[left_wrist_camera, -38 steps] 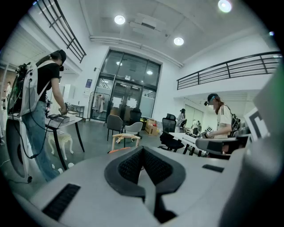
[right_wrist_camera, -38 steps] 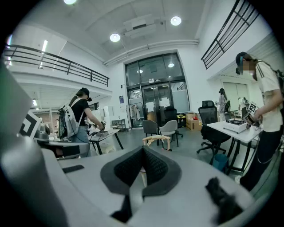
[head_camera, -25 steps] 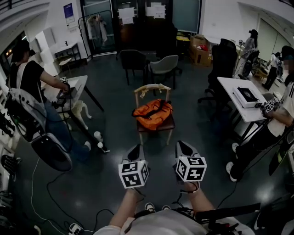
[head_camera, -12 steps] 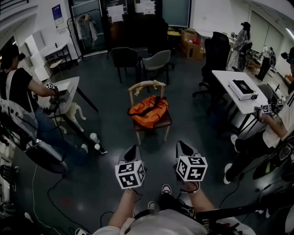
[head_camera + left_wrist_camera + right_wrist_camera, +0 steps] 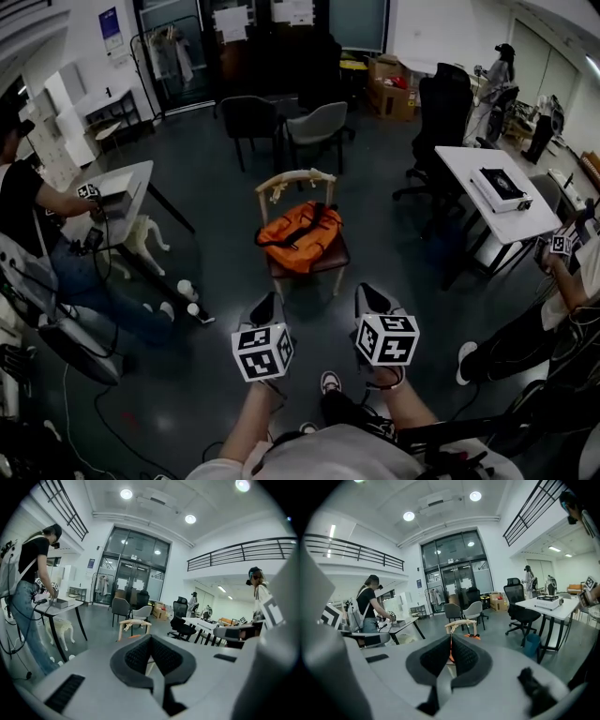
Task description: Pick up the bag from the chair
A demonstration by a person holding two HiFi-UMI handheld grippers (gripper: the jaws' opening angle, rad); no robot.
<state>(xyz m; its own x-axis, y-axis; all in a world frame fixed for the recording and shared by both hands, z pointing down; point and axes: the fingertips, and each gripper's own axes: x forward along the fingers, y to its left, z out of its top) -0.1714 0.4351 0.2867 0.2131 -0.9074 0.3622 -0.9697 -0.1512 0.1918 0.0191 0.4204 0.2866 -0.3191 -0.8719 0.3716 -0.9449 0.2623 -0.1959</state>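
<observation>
An orange bag (image 5: 298, 234) with black straps lies on the seat of a light wooden chair (image 5: 296, 180) in the middle of the dark floor. My left gripper (image 5: 266, 302) and right gripper (image 5: 367, 292) are held side by side just short of the chair, pointing at it, apart from the bag. Both are shut with nothing between their pads. In the left gripper view the chair (image 5: 133, 623) stands just above the shut left gripper (image 5: 150, 639). Beyond the right gripper (image 5: 451, 641) stands the chair (image 5: 461, 624) with a sliver of the bag (image 5: 474, 637).
A person works at a white table (image 5: 122, 183) on the left, with two cups (image 5: 187, 295) on the floor near it. A white table (image 5: 497, 192) with a box stands on the right, a seated person beside it. Grey chairs (image 5: 314, 127) and a black office chair (image 5: 441, 112) stand behind.
The view has crept forward and left: the chair and bag sit slightly higher and to the left. Both grippers keep their pose. My feet now show below them.
</observation>
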